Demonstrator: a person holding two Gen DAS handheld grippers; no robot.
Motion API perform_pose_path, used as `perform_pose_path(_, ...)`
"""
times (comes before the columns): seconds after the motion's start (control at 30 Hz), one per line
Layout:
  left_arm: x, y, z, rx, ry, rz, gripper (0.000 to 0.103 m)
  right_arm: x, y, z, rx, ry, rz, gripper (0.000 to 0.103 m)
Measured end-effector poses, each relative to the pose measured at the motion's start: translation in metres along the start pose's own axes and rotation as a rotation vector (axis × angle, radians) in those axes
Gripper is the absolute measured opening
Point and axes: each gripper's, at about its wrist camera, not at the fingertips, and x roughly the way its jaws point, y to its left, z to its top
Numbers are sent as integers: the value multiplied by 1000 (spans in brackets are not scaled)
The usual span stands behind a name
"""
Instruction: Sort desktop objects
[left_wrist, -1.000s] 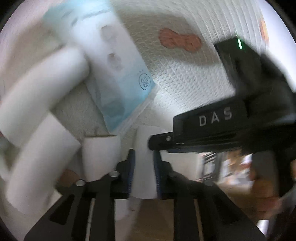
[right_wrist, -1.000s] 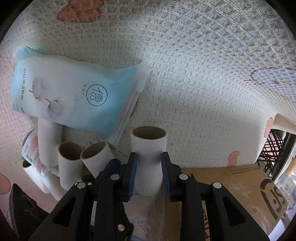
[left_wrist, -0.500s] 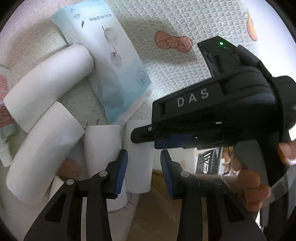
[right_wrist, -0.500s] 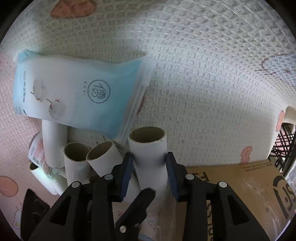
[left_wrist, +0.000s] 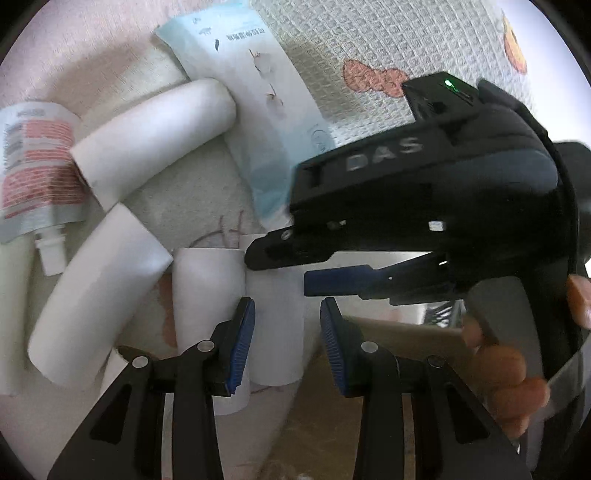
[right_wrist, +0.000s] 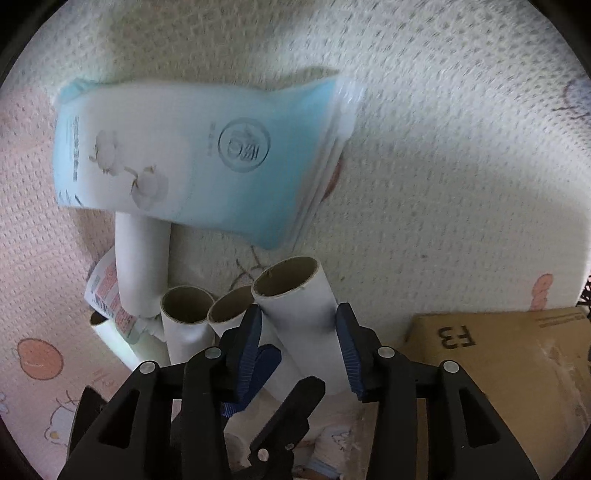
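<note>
A white cardboard tube (right_wrist: 295, 306) leans among other tubes on the patterned mat. It stands between the pads of my right gripper (right_wrist: 298, 341), whose jaws are opening with a gap at the right pad. In the left wrist view the same tube (left_wrist: 275, 325) lies between the pads of my left gripper (left_wrist: 288, 345), which is open and not pressing on it. The right gripper's fingers (left_wrist: 280, 254) reach in over the tube from the right, held by a hand (left_wrist: 506, 373). A blue-and-white cotton pad packet (right_wrist: 192, 158) lies beyond the tubes.
Several more white tubes (left_wrist: 147, 136) lie and stand to the left. A pouch with a red label (left_wrist: 33, 166) sits under them. A brown cardboard box (right_wrist: 498, 362) is at the lower right. Bare waffle-textured mat (right_wrist: 443, 147) stretches to the right.
Both grippers have let go of the tube: the right jaws spread from a tight grip, and the left jaws widened and drew back. The tube now leans instead of standing straight.
</note>
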Motion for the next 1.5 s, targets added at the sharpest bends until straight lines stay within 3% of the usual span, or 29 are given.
perform_pose_path(0.3, 0, 1, 2, -3, 4, 25, 40, 1, 8, -8, -28, -32, 5, 44)
perform_pose_path(0.5, 6, -22, -1, 133, -16, 116, 51, -8, -1, -9, 22, -40, 42, 44)
perform_pose_path(0.67, 10, -30, 4, 147, 3, 167, 50, -9, -7, -4, 55, -24, 40, 44)
perform_pose_path(0.8, 17, -32, 11, 158, 30, 163, 51, -13, -7, 0, 57, -3, 28, 44)
perform_pose_path(0.87, 18, -31, 11, 165, 19, 183, 43, -19, -6, 0, 47, -21, 15, 44)
perform_pose_path(1.2, 0, -17, 7, 167, -65, 96, 43, -33, 2, -8, 16, -58, 5, 46)
perform_pose_path(1.27, -9, -19, 5, 191, -96, 84, 42, -52, -19, -17, -10, -87, 10, 46)
perform_pose_path(1.33, -17, -18, 4, 189, -108, 57, 38, -51, -8, -37, -32, -106, 11, 46)
perform_pose_path(1.37, -23, -18, 4, 182, -103, -1, 31, -54, -7, -40, -37, -112, 20, 46)
perform_pose_path(1.4, -27, -19, 3, 174, -97, -34, 13, -59, -6, -43, -32, -122, 41, 46)
perform_pose_path(1.47, -37, -20, 1, 152, -116, -42, 10, -63, -3, -50, -27, -80, 164, 46)
perform_pose_path(1.5, -42, -22, -1, 158, -132, -11, 10, -67, 3, -55, -48, -90, 179, 46)
